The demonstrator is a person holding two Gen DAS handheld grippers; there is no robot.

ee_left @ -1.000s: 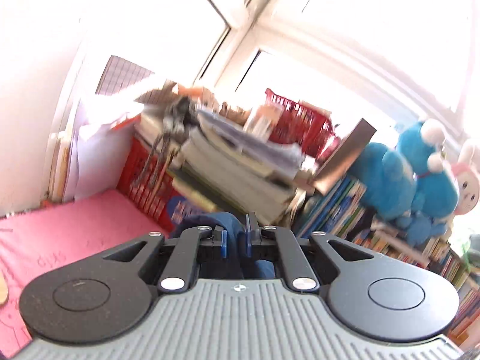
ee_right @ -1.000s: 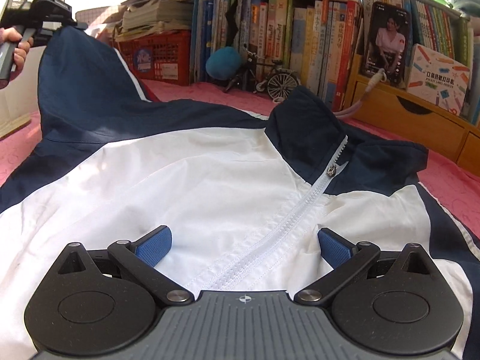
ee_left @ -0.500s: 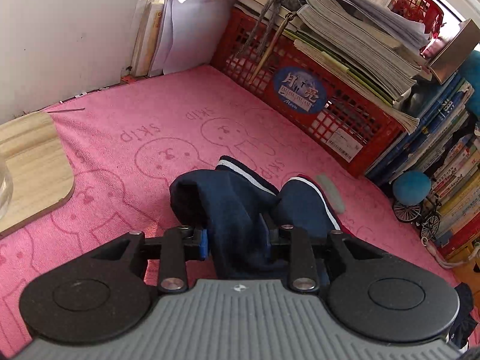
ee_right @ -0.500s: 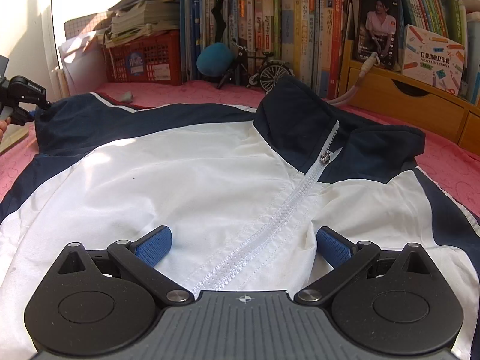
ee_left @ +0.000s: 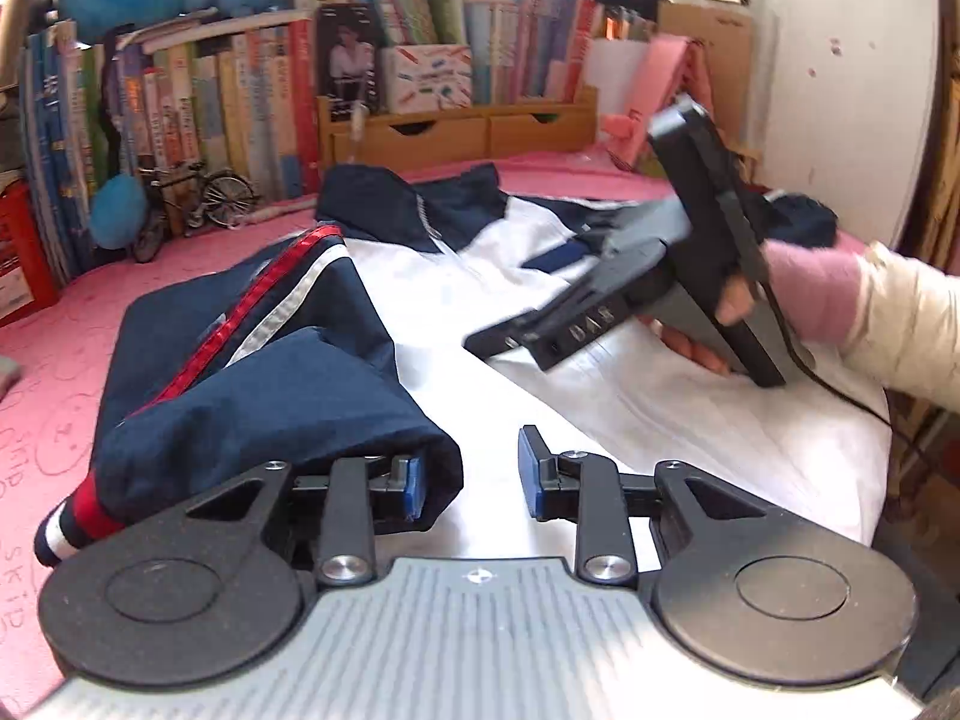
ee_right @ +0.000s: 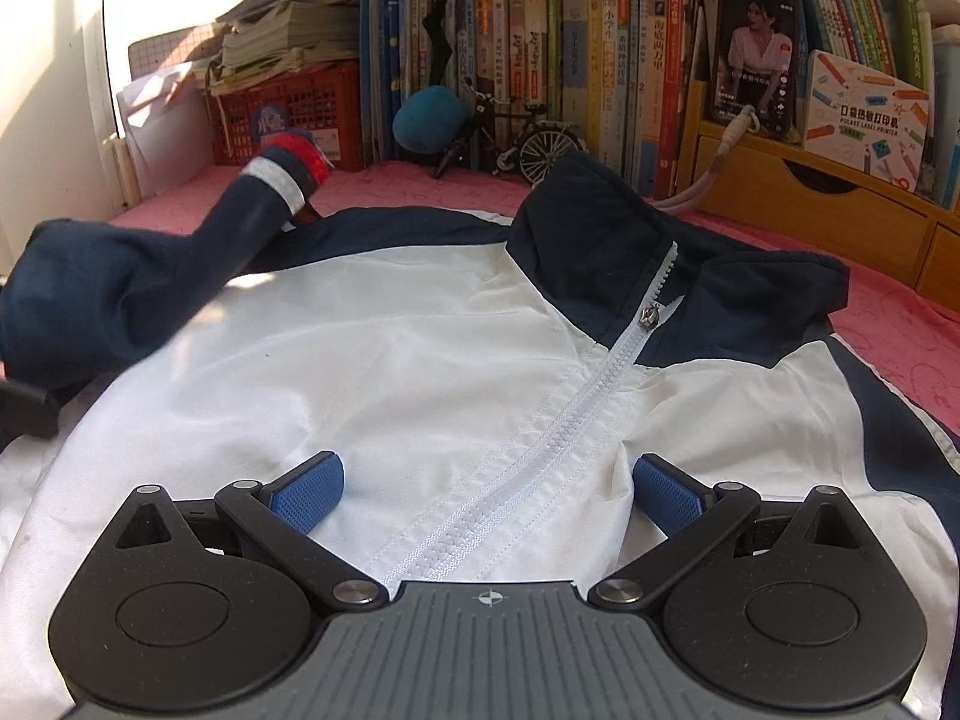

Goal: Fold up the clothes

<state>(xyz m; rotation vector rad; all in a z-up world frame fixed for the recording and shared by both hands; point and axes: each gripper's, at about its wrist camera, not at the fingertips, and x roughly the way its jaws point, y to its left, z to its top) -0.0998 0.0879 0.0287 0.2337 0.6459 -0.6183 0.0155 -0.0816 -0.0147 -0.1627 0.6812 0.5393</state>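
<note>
A white and navy zip jacket [ee_right: 420, 360] lies front up on the pink mat [ee_right: 888, 324]. Its navy sleeve [ee_left: 258, 372], with a red and white stripe, is folded in over the white front; the striped cuff [ee_right: 288, 171] sticks up in the right wrist view. My left gripper [ee_left: 471, 477] hovers low over the jacket with its jaws opening. The sleeve's edge drapes over the left pad [ee_left: 413, 483], and the pads do not press on it. My right gripper [ee_right: 486, 486] rests open on the white front, one pad on each side of the zipper [ee_right: 540, 444]. It also shows in the left wrist view [ee_left: 498, 339], held by a hand.
A row of books [ee_right: 540, 48] lines the back, with a red crate [ee_right: 288, 114] of papers on the left. A model bicycle [ee_right: 528, 141] and a blue plush ball [ee_right: 429, 117] stand before the books. Wooden drawers [ee_right: 798, 204] and a propped phone [ee_right: 756, 48] are on the right.
My left gripper swung from the pink mat by the red crate over onto the jacket, bringing the navy sleeve across the white front. Its jaws widened and let go of the sleeve. The right gripper stayed put.
</note>
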